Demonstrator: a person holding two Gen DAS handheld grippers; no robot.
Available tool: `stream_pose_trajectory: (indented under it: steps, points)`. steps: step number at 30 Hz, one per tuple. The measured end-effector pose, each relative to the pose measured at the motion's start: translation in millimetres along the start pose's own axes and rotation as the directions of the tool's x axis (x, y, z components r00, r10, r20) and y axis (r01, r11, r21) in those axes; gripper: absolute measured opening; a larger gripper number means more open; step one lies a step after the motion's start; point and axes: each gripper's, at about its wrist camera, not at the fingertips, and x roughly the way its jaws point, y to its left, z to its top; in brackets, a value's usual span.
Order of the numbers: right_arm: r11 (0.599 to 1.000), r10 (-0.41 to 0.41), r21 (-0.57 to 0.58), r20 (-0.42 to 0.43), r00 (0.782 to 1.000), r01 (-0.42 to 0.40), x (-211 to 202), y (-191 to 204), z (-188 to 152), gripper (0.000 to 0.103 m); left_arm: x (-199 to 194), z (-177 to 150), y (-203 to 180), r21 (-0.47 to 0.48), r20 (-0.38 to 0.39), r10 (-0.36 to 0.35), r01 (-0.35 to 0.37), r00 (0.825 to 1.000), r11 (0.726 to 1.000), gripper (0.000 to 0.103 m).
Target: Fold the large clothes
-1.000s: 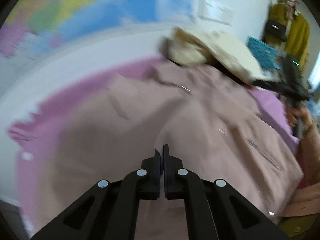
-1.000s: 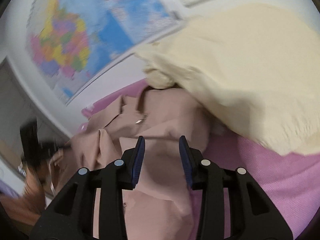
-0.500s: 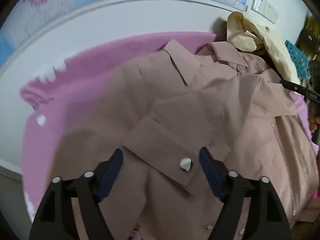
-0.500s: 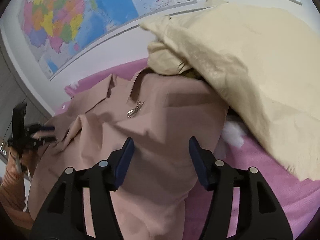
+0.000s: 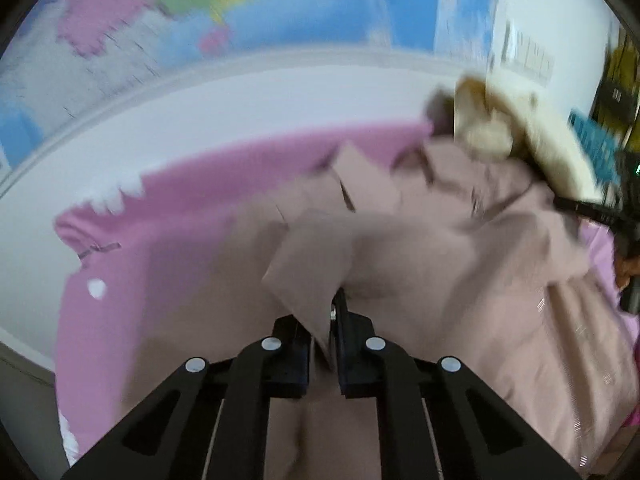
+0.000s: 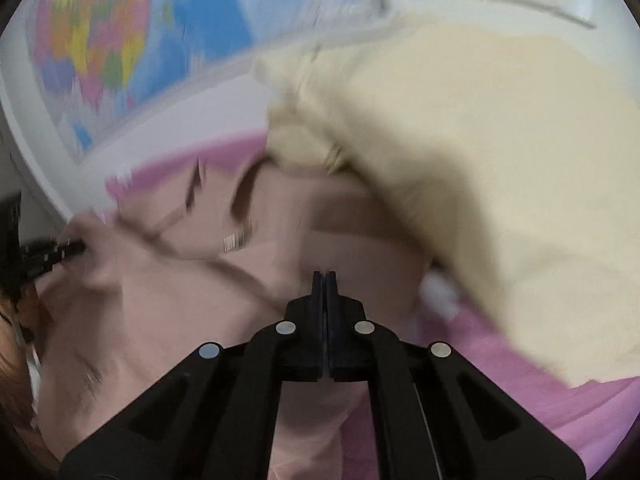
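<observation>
Cream garment pile [image 6: 460,184] crowding right side, bare pink cover [image 5: 160,248] left

Left black two-finger claw [image 5: 326,320] angled downward, jaws just closed, pinching a flap of dusty-pink jacket fabric [image 5: 312,272] between the pads, right black two-finger claw [image 6: 325,280] angled downward, jaws just closed, pads meeting, fabric between them not discernible
</observation>
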Motion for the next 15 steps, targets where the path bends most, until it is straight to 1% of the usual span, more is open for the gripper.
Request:
stream_pose_trajectory:
  steps: [1, 2, 3, 4, 5, 6, 8, 9, 10, 11, 13, 15]
  points:
    - [1.0, -0.002, 0.01, 0.024, 1.0, 0.002, -5, -3, 2, 0.001, -11, 1, 2, 0.02, 0.043, 0.011, -0.012, 0.999, 1.0, 0.009]
    - [1.0, 0.003, 0.021, 0.047, 0.999, -0.004, -9, -7, 4, 0.001, -16, 0, 2, 0.045, 0.063, 0.012, -0.014, 0.998, 0.999, 0.01]
    - [1.0, 0.005, 0.031, 0.047, 0.999, -0.007, -10, -9, 4, 0.001, -18, -4, -1, 0.086, 0.066, 0.008, -0.014, 0.998, 0.996, 0.012]
    - [0.999, 0.003, 0.037, 0.024, 1.0, -0.004, -5, -11, 3, 0.002, -13, -6, -2, 0.098, 0.049, 0.026, -0.03, 0.998, 0.995, 0.017]
    - [0.999, -0.005, 0.038, -0.009, 1.0, 0.005, 2, -11, 1, 0.002, -4, -10, -5, 0.108, 0.006, 0.058, -0.058, 0.998, 0.992, 0.021]
    - [0.999, -0.02, 0.035, -0.032, 0.999, 0.021, 8, -10, -2, 0.006, 6, -15, -6, 0.121, -0.037, 0.08, -0.075, 0.996, 0.99, 0.025]
    - [0.999, -0.027, 0.035, -0.055, 0.998, 0.029, 14, -10, -4, 0.017, 27, -21, -11, 0.135, -0.094, 0.108, -0.095, 0.99, 0.986, 0.026]
    - [0.999, -0.024, 0.037, -0.061, 0.998, 0.026, 16, -9, -6, 0.033, 34, -23, -10, 0.128, -0.115, 0.111, -0.096, 0.987, 0.987, 0.031]
    - [0.999, -0.022, 0.032, -0.051, 0.998, 0.024, 15, -6, -7, 0.036, 41, -25, -9, 0.112, -0.134, 0.105, -0.091, 0.985, 0.99, 0.032]
    - [1.0, -0.026, 0.016, -0.044, 0.999, 0.027, 14, 0, -8, 0.036, 44, -25, -7, 0.099, -0.138, 0.099, -0.086, 0.985, 0.991, 0.033]
    - [0.999, -0.03, -0.024, -0.027, 0.999, 0.029, 9, 13, -10, 0.04, 48, -24, -5, 0.073, -0.138, 0.08, -0.071, 0.987, 0.995, 0.034]
    - [0.997, -0.007, -0.079, -0.009, 1.0, 0.006, 3, 28, -13, 0.042, 50, -22, -4, 0.067, -0.13, 0.08, -0.072, 0.988, 0.995, 0.034]
